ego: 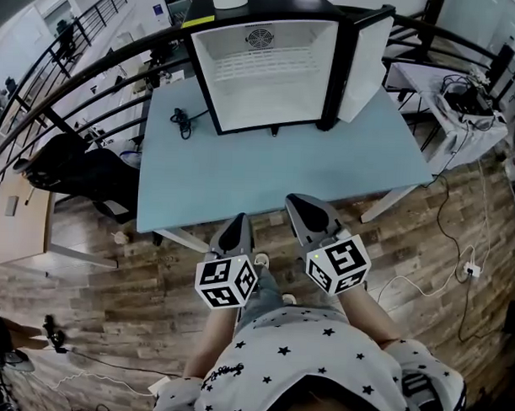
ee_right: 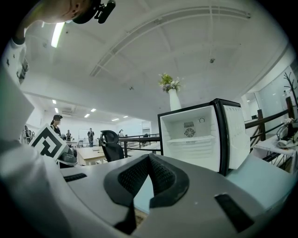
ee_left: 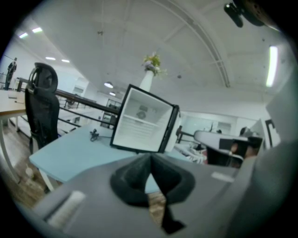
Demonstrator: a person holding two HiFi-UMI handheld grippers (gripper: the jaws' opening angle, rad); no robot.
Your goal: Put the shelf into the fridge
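The shelf [ego: 264, 70], a white slatted rack, seems already seated across the fridge [ego: 269, 106] at the table's [ego: 267, 180] 12 o'clock. It is likely light and stiff, best gripped at its front edge. At 6 o'clock, the left gripper [ego: 237, 222] and right gripper [ego: 298, 204] hang with jaws together, empty.

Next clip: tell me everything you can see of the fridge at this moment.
The fridge is a small countertop unit with a black case and a white, plastic-looking interior. It stands upright at the far side of the light blue table, its open side facing the person. Its door is swung wide open to the right. A round fan vent sits high on the back wall, and a white wire shelf appears seated across the inside. A white vase of flowers stands on top.
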